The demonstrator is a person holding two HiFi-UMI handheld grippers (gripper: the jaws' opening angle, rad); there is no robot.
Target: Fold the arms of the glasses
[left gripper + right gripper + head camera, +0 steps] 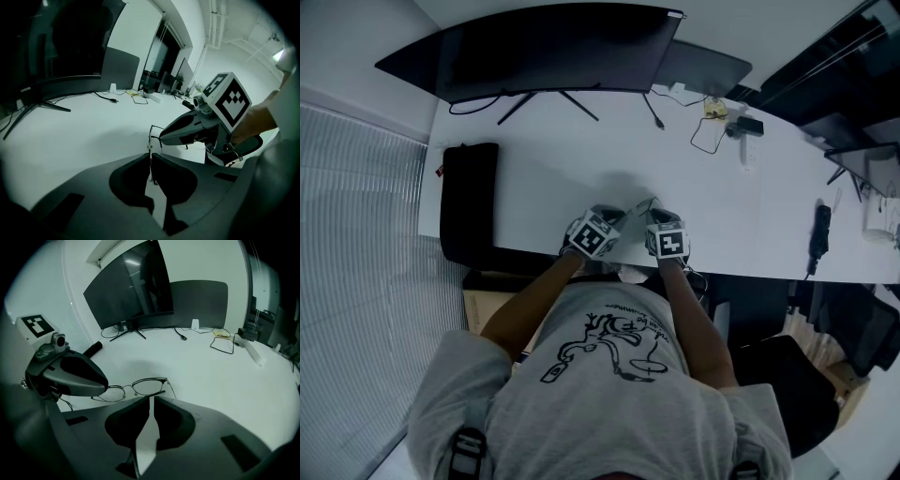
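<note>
Left hand-held gripper (pixel 150 158) is clamped tight on one thin wire arm of the glasses (pixel 147 386), which runs straight up through its jaws. The right hand-held gripper (pixel 151 400) faces it with jaws drawn close on the tip of the other arm. The glasses hang between the two, lenses turned towards the right one, just above the near edge of the white bench (pixel 206 371), with the dark monitor (pixel 136 287) well back.
</note>
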